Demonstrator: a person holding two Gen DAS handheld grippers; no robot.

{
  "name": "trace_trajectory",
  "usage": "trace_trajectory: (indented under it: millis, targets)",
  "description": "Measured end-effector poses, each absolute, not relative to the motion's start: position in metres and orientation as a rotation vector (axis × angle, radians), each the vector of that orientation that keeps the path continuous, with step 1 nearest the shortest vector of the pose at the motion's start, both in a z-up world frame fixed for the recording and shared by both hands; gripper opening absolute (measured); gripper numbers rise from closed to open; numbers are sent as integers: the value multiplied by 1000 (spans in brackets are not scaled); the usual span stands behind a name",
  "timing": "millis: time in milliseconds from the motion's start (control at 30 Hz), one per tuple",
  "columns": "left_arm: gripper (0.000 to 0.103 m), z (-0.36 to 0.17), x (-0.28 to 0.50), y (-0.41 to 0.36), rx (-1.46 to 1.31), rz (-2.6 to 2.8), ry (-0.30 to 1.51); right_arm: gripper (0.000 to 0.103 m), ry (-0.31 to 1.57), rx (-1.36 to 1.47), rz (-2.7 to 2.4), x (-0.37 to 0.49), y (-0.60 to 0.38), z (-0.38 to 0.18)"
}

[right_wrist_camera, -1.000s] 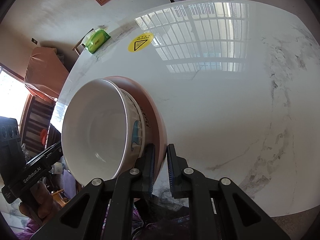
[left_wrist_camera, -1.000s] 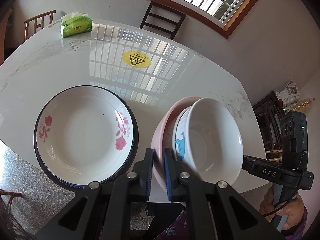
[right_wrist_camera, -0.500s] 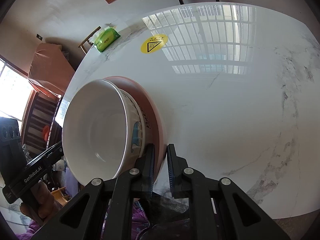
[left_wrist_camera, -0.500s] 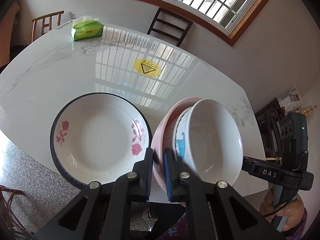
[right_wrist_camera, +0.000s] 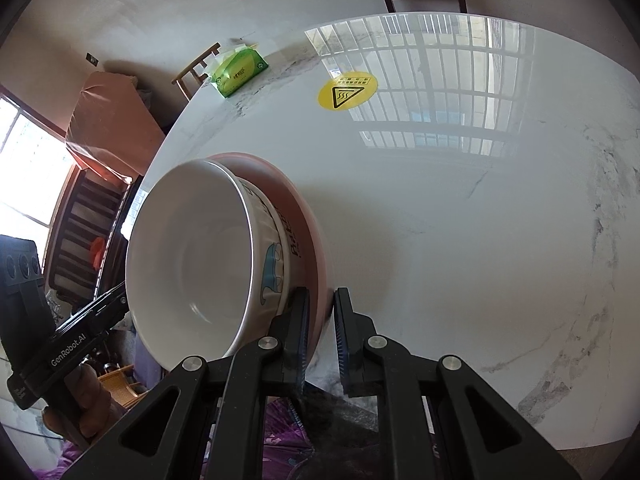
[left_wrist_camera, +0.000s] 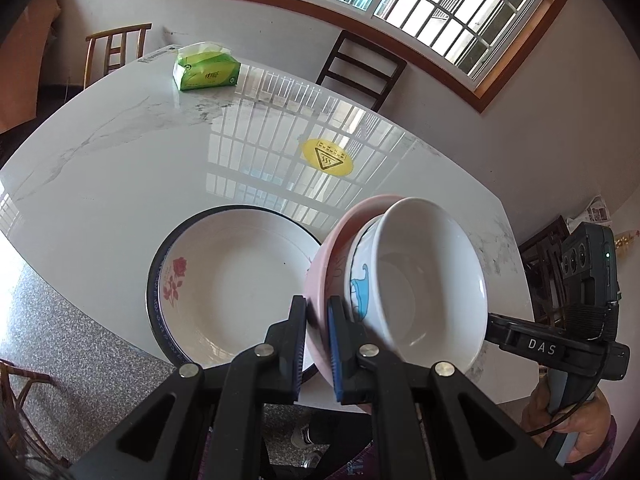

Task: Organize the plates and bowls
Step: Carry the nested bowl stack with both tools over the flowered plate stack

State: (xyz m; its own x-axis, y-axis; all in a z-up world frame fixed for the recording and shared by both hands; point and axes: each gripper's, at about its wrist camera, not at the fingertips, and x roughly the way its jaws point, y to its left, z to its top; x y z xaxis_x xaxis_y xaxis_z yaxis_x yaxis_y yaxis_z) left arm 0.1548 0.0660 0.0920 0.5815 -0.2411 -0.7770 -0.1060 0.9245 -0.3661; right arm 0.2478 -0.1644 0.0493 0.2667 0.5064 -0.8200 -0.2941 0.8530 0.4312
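A pink bowl (left_wrist_camera: 322,276) with a white bowl (left_wrist_camera: 432,280) nested inside it hangs in the air between both grippers. My left gripper (left_wrist_camera: 317,334) is shut on the pink bowl's rim on one side. On the opposite side my right gripper (right_wrist_camera: 321,330) is shut on the pink rim (right_wrist_camera: 316,236); the white bowl (right_wrist_camera: 192,248) shows a blue cartoon print. Left of the stack and below it, a wide white plate (left_wrist_camera: 236,284) with a dark blue rim and red roses rests on the white marble table (left_wrist_camera: 120,168) near its front edge.
A green tissue pack (left_wrist_camera: 206,68) lies at the table's far side, and a round yellow warning sticker (left_wrist_camera: 327,158) sits mid-table. Chairs (left_wrist_camera: 362,70) stand beyond the far edge under the window. A person's hand (left_wrist_camera: 576,436) holds the right gripper's handle.
Both grippers have lifted the nested bowls and carried them left, so the stack now overlaps the rose plate's right rim. The grips have not changed.
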Motion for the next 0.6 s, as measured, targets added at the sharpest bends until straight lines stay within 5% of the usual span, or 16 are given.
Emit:
trace_trajectory:
  millis: [600]
  targets:
    - [9,81,156,121,-444,3,959,14,1223,160,609,257,-108,46]
